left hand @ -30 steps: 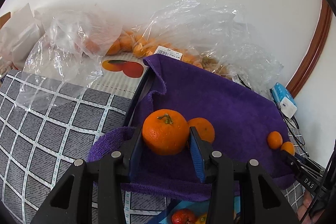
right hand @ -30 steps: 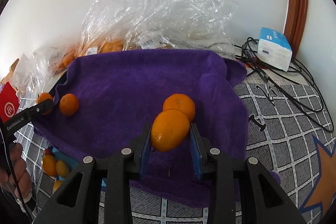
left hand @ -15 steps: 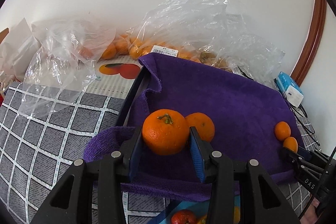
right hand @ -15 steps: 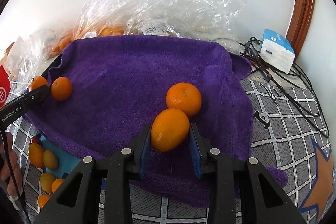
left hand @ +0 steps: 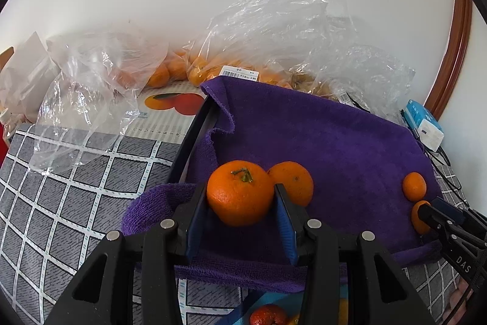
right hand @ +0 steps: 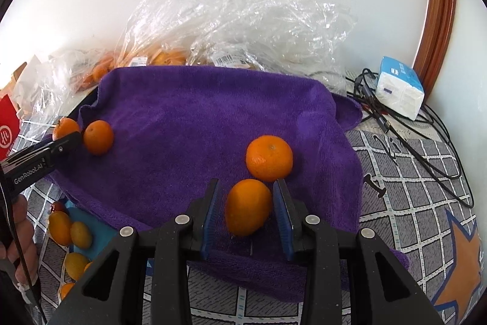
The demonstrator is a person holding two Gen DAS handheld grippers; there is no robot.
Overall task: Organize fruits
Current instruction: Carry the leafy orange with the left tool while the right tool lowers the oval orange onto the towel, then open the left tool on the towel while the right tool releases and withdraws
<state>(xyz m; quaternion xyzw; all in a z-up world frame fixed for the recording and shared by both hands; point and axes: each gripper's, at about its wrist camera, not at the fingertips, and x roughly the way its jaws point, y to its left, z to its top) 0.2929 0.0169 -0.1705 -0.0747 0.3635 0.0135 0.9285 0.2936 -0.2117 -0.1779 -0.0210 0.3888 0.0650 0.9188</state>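
A purple towel [left hand: 334, 148] covers a raised surface. My left gripper [left hand: 240, 188] is shut on a stemmed orange [left hand: 240, 194] just over the towel's near left corner, beside a second orange [left hand: 293, 181]. My right gripper [right hand: 246, 181] has its jaws opening. An oval orange [right hand: 248, 206] lies on the towel [right hand: 188, 118] between them, with a gap at the left pad. A round orange [right hand: 269, 157] sits just beyond it. The left gripper's tip [right hand: 61, 146] shows at the towel's left edge with its orange [right hand: 65, 127] and the neighbour [right hand: 98, 136].
Clear plastic bags [left hand: 274, 35] holding oranges lie against the wall behind the towel. A blue-white box [right hand: 398, 87] and black cables [right hand: 426, 148] sit at right. A blue tray [right hand: 91, 221] with several small fruits lies below the towel's left edge. A hand [right hand: 18, 233] holds the left gripper.
The right gripper's jaws have parted a little, and the oval orange now rests on the towel between them. Both views have rolled slightly. The left gripper keeps its orange.
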